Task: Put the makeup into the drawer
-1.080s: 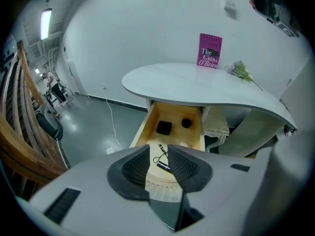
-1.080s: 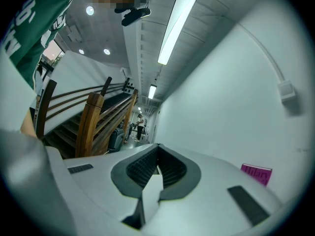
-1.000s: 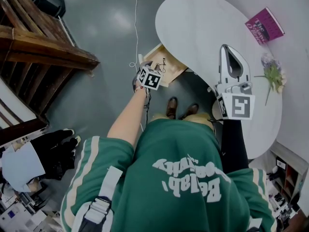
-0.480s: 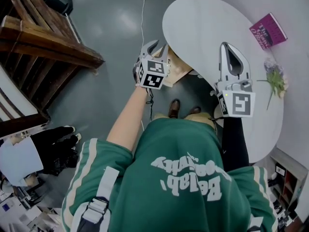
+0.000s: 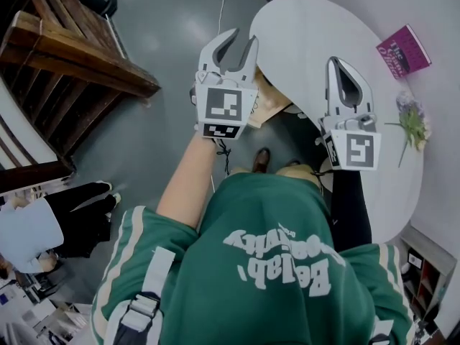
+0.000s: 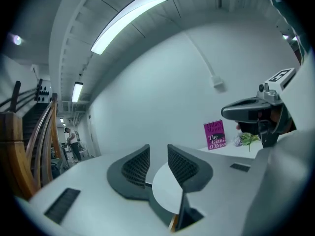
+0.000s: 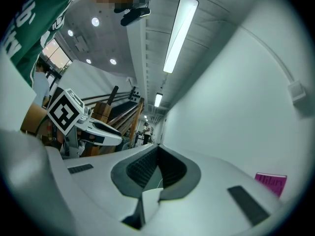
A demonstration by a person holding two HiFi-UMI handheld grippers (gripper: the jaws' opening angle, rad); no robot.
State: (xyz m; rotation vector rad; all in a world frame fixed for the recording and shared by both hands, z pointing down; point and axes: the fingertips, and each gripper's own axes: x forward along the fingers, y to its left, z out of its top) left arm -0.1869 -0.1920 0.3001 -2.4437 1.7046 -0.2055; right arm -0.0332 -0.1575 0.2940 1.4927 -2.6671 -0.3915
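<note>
**Left gripper empty and clear of the drawer; no makeup in sight**

Head view, clock positions taken from the picture's centre.

- The left gripper (image 5: 242, 37) is at 12 o'clock, held up near the camera. Its jaws stand partly apart, and its own view shows only air and the table (image 5: 316, 27) rim between the pads. Judgement: it is held high and level to keep clear of the drawer front and table edge.
- The right gripper (image 5: 338, 65) is at 2 o'clock over the table, with its jaws together on nothing. It looks parked out of the way.
- Only a strip of the wooden drawer (image 5: 269, 110) shows. It sits at 3 o'clock from the left gripper's marker cube, pulled out from under the table's near edge.
- No makeup shows in any view. The drawer's inside is hidden behind the left gripper, so I cannot tell whether the makeup already lies there.
- A magenta book (image 5: 404, 51) and a flower sprig (image 5: 411, 117) rest on the table's 2 to 3 o'clock side, untouched.

Against one second ago:
- The left gripper was then low at the drawer, with its cube small in the picture.
- It has since come up and tipped to point across the room, with its jaw gap unchanged.
- The right gripper has barely shifted.
</note>
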